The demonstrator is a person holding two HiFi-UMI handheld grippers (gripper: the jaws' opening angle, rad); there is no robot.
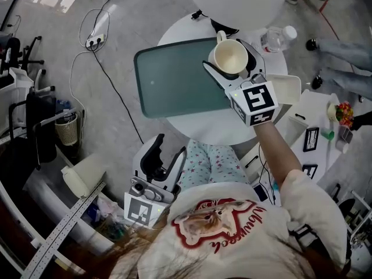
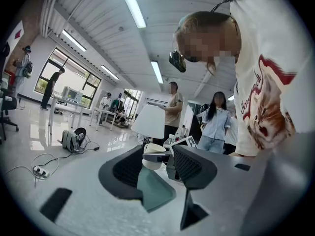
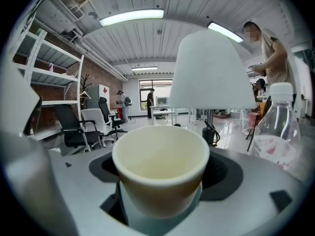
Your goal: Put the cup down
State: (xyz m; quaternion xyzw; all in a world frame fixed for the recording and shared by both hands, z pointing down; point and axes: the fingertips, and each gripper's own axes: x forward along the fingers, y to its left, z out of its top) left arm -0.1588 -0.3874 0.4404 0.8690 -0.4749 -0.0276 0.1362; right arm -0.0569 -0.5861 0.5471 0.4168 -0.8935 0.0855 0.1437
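The right tool [image 1: 232,64] clasps the cream cup [image 1: 230,56] upright over a corner of the green tray [image 1: 174,89], not yet set down, while the left tool [image 1: 167,154] hangs released and empty.

A grey glossy floor [image 1: 133,4] carries a power strip [image 1: 95,40] at eleven o'clock. Strip lights [image 3: 132,16] cross the ribbed ceiling [image 3: 147,43].
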